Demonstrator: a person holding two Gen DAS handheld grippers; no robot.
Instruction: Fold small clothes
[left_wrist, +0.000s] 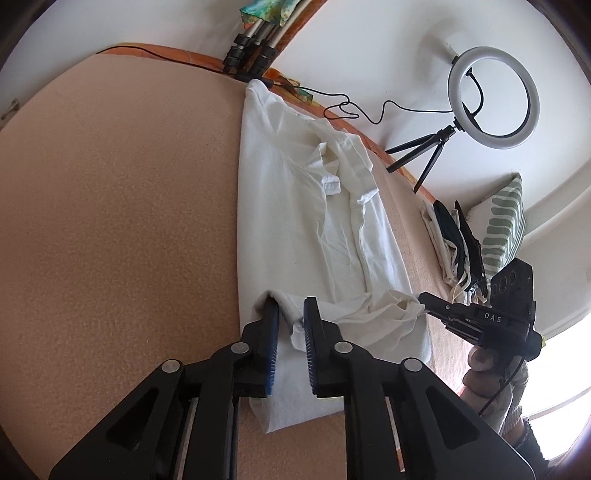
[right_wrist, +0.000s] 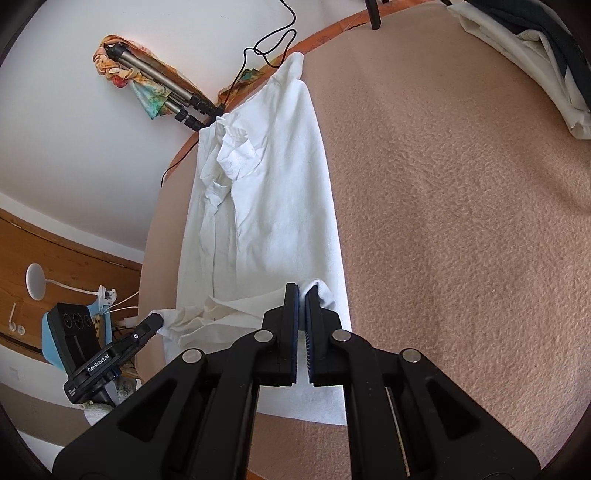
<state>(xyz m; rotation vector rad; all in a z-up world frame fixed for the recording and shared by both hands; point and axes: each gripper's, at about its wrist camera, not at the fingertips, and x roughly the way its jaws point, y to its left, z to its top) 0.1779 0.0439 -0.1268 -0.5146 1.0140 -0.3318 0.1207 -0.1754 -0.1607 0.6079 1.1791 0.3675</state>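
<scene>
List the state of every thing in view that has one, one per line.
Shirt: white, lying on the blanket, long sides folded in, near hem lifted and bunched.
Left gripper: jaws partly open around a hem fold.
Right gripper: jaws shut on the hem.
Ring light: standing on its tripod, unlit.
Clothes pile: stacked at the blanket's edge.

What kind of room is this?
Probably a bedroom doubling as a recording setup: the white shirt lies on a peach blanket like a bed cover, a striped pillow sits by the wall, and a ring light stands nearby.
</scene>
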